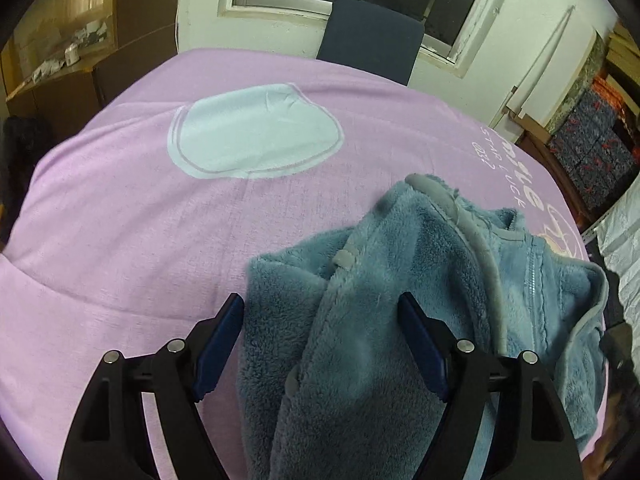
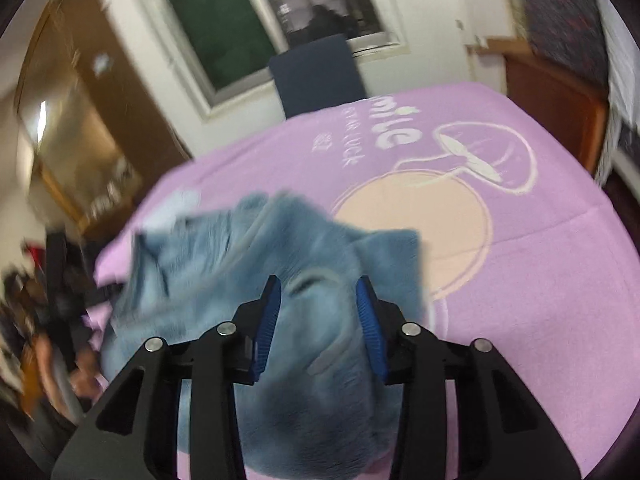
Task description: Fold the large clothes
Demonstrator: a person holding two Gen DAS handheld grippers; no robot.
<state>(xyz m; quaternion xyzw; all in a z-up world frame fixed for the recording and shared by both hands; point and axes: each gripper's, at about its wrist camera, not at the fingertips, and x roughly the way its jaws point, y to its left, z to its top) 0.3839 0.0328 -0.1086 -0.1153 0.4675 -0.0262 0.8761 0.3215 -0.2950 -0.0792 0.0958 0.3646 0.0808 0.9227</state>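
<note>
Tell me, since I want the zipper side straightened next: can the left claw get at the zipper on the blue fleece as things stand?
Probably yes. The left claw is open with the fleece bunched between its fingers, and the zipper lies uncovered off to its right on the pink blanket, with nothing over it.

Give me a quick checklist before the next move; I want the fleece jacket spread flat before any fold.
1. Jacket lying flat: not ok, bunched in a heap.
2. Left claw open around fleece: ok, wide, not pinching.
3. Right claw gripping fleece: cannot tell; fleece sits between its pads, view blurred.
4. Free room on the purple blanket: ok.
5. Zipper showing: ok, on the jacket's right part.
6. Sleeves found: cannot tell.
</note>
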